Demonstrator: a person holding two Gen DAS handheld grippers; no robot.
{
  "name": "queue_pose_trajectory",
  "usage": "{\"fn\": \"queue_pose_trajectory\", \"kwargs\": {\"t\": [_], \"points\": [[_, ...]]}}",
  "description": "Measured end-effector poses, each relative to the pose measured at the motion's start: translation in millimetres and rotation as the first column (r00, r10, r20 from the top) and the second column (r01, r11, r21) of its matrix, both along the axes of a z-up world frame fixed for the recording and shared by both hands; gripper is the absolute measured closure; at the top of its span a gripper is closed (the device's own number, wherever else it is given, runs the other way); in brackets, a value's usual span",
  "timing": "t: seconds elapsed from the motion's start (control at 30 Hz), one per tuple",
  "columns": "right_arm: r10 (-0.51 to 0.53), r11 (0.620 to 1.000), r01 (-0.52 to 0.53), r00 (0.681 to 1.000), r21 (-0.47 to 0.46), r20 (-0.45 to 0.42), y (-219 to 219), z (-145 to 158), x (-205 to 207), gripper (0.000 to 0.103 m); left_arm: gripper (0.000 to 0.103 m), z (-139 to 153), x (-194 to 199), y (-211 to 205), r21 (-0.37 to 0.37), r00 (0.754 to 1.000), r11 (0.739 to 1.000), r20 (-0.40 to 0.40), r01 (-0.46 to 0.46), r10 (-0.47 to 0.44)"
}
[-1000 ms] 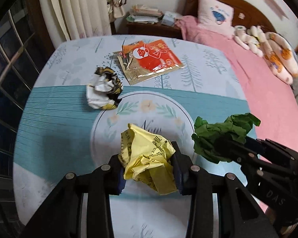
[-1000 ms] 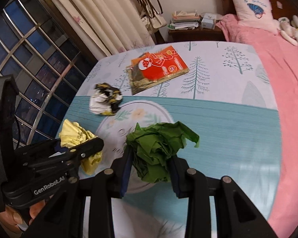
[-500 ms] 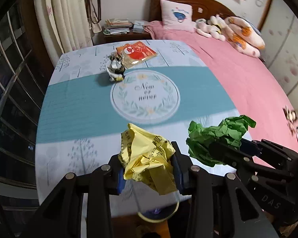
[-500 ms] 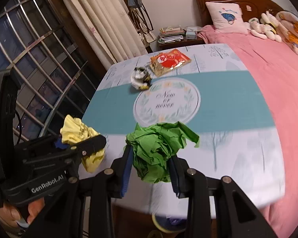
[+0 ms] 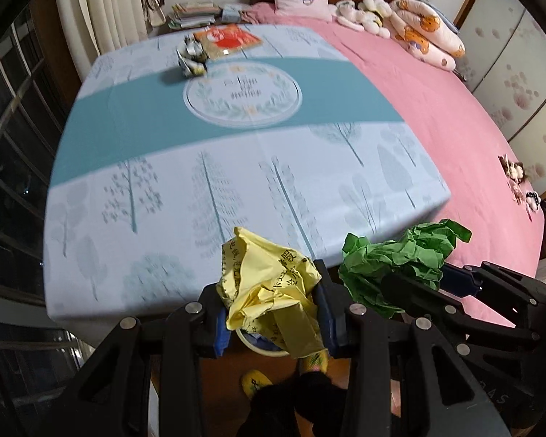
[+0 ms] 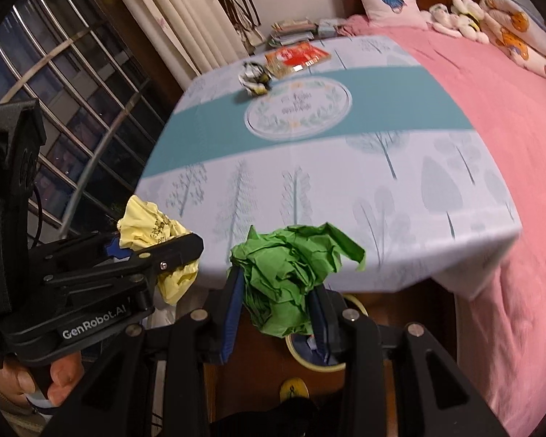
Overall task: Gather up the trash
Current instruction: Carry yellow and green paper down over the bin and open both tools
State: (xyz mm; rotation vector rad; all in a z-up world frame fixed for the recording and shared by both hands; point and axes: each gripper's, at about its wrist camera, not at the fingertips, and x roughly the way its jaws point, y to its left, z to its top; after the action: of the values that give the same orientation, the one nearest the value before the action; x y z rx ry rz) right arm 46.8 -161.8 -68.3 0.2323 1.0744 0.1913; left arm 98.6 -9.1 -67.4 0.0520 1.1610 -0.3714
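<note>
Both grippers have pulled back off the tree-print tablecloth table (image 5: 236, 167) toward the round bin (image 6: 325, 358) at bottom centre, left gripper (image 5: 275, 313) clamped on the crumpled yellow paper wad (image 5: 269, 287), right gripper (image 6: 276, 313) clamped on the crumpled green paper wad (image 6: 291, 273), so 2 drops look next.

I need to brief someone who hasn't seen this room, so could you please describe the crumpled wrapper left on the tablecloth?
On the tree-print tablecloth, look to the far end, just beyond the teal band. The crumpled wrapper sits at the edge of the round floral emblem, beside a flat red packet. Unlike the packet, it is balled up, white with black and yellow.

Tablecloth-covered table (image 5: 236, 167): crumpled wrapper (image 5: 191, 59), red packet (image 5: 227, 38) at far end.
</note>
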Motion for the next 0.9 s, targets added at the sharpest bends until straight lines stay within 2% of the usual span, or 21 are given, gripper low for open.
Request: {"fn": "queue_pose_trajectory", "kwargs": {"t": [0.17,0.37,0.57,0.9], "points": [[0.001,1.000,-0.001,0.998,-0.008,-0.066,-7.4,-33.8,-12.5,0.069,0.066,-30.3,-18.2,-14.7,0.017,1.000,1.000,-0.029,0.004,-0.003],[0.049,0.999,-0.051,0.989,-0.008,-0.137,-14.1,-96.5,-22.0,0.069,0.066,-86.6,-34.6,-25.8,0.042,0.995,0.998,-0.083,-0.046,0.050],[0.062,0.998,-0.059,0.976,0.020,-0.207,-25.9,-179.5,-22.4,0.069,0.066,-169.2,-39.7,-31.1,0.043,0.979,0.991,-0.156,-0.130,0.135],[0.034,0.998,-0.016,0.953,0.063,-0.303,-36.8,-323.3,-6.0,0.069,0.064,-314.2,-28.7,-34.0,0.070,0.956,0.982,-0.226,-0.173,0.185]]}}
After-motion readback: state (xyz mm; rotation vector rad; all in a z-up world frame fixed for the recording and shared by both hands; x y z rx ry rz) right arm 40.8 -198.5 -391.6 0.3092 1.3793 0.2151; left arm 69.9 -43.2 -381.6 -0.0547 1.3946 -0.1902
